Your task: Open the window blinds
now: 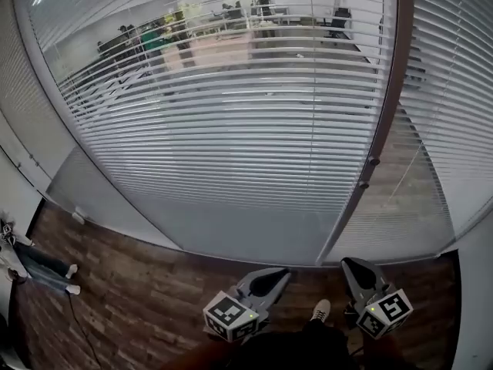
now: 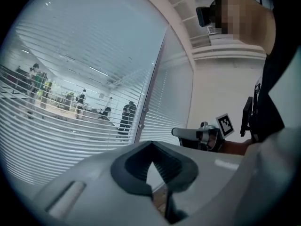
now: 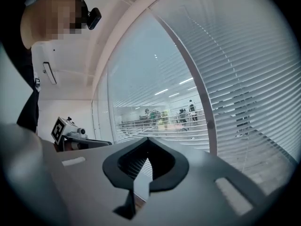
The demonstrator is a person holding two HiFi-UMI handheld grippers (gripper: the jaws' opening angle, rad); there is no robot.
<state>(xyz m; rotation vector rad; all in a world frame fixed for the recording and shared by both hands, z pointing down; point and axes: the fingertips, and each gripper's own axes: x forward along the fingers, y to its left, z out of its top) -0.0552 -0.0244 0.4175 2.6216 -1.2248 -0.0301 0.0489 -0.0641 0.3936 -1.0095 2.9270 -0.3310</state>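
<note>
White slatted window blinds [image 1: 231,129] hang behind the glass straight ahead, with their slats partly tilted so the office beyond shows through. A thin cord [image 1: 312,91] hangs down in front of them. A brown frame post [image 1: 385,106] with two small knobs divides this pane from a second set of blinds [image 1: 454,114] on the right. My left gripper [image 1: 281,272] and right gripper [image 1: 350,262] are held low above the floor, pointing at the glass and short of it. Both are shut with nothing in them. The blinds [image 2: 56,126] [image 3: 244,79] fill both gripper views, beyond the closed tips of the left gripper [image 2: 151,144] and the right gripper [image 3: 147,139].
Dark wooden floor [image 1: 139,299] runs up to the glass wall. My white shoe [image 1: 320,309] shows between the grippers. A person's legs [image 1: 42,267] lie at the far left edge. A white wall [image 1: 11,183] stands on the left. People and desks [image 1: 262,10] are beyond the glass.
</note>
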